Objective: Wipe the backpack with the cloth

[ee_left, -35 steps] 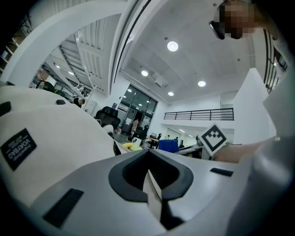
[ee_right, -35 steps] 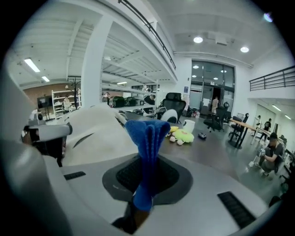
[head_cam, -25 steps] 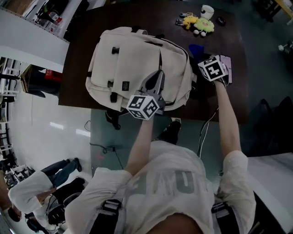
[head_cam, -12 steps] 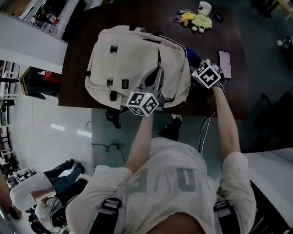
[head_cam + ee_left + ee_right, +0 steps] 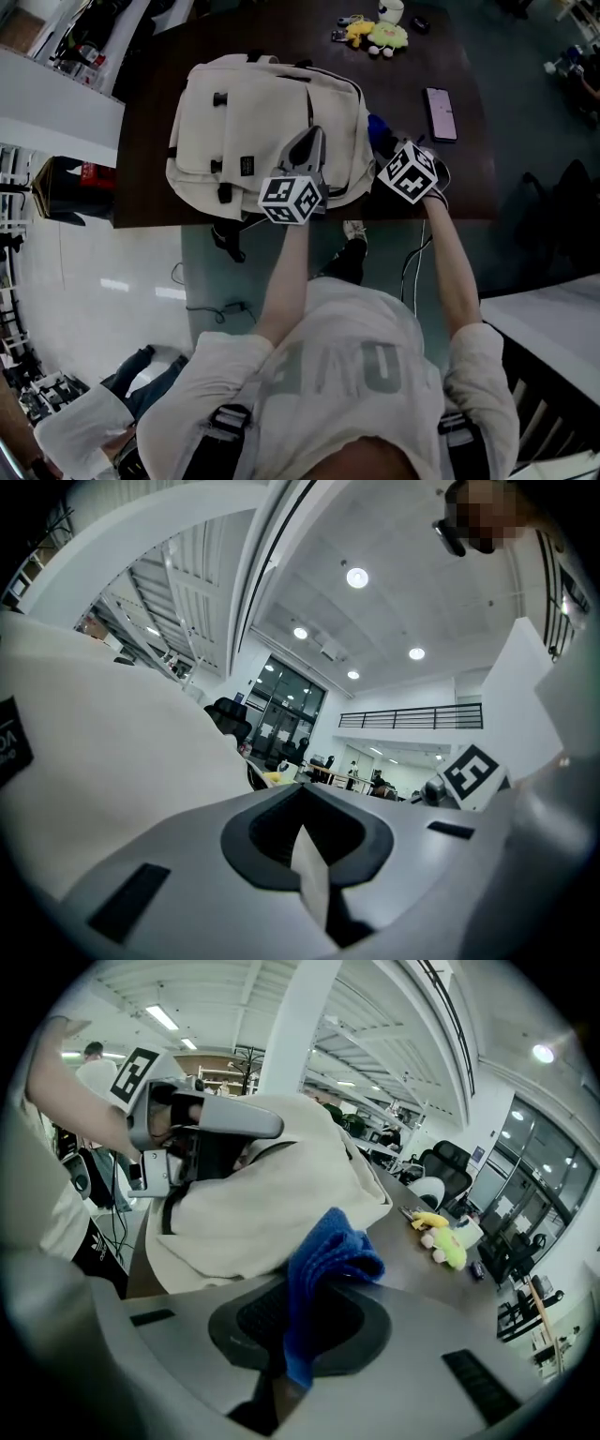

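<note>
A cream backpack (image 5: 248,117) lies flat on the dark table (image 5: 469,178). My left gripper (image 5: 312,142) rests on its near right part, shut on a thin cream strip of the backpack (image 5: 309,874). In the left gripper view the bag (image 5: 103,752) fills the left side. My right gripper (image 5: 386,150) is at the bag's right side, shut on a blue cloth (image 5: 377,129). In the right gripper view the cloth (image 5: 328,1265) bunches out of the shut jaws, close to the backpack (image 5: 281,1185), with the left gripper (image 5: 202,1129) beyond it.
A phone (image 5: 439,100) lies on the table to the right of the bag. A yellow-green plush toy (image 5: 375,33) and a white mug (image 5: 392,8) sit at the far edge. The table's near edge runs just under both grippers; floor and cables lie below.
My right gripper has carried the blue cloth leftward, from near the phone to the backpack's right side. The left gripper has kept its hold in place.
</note>
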Action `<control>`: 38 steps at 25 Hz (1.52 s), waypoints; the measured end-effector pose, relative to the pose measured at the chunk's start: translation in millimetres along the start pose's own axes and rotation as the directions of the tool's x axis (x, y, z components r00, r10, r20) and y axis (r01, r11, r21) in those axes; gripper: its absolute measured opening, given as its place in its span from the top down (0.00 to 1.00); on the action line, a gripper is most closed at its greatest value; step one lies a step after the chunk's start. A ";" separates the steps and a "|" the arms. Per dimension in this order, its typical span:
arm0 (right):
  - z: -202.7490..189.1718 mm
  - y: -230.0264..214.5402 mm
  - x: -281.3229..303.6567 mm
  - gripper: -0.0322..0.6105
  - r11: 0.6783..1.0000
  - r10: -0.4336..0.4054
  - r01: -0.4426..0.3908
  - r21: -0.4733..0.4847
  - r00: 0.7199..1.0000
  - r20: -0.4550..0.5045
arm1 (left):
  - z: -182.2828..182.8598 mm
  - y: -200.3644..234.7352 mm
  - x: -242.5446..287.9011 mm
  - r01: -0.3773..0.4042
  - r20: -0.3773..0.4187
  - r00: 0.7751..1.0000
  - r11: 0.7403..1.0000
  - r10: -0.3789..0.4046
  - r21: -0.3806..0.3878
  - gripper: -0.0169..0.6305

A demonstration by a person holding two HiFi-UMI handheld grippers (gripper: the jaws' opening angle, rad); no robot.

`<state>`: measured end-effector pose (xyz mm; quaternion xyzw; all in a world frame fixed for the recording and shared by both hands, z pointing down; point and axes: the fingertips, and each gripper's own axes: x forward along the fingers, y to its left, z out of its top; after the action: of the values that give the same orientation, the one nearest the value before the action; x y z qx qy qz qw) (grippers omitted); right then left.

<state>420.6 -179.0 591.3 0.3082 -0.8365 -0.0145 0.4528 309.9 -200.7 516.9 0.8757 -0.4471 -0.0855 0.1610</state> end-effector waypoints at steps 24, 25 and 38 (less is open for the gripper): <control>-3.2 129.7 -29.9 0.89 0.999 0.038 -0.039 -0.017 0.999 -0.034 | -0.1 0.1 -0.4 0.027 -0.009 1.000 0.999 -0.028 -0.033 0.97; -1.1 135.8 -29.8 0.89 0.999 0.048 -0.049 -0.013 0.998 -0.028 | 0.0 -0.1 -0.4 0.028 -0.009 1.000 0.999 -0.029 -0.035 0.97; 16.3 121.9 -53.4 0.89 0.990 0.107 -0.117 0.082 0.987 0.119 | 17.1 -1.5 -2.3 0.004 0.010 1.000 0.998 -0.003 -0.060 0.97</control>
<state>368.2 -56.2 578.7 0.2792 -0.8770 0.0303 0.3899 304.7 -201.5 500.3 0.8708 -0.4435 -0.1034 0.1851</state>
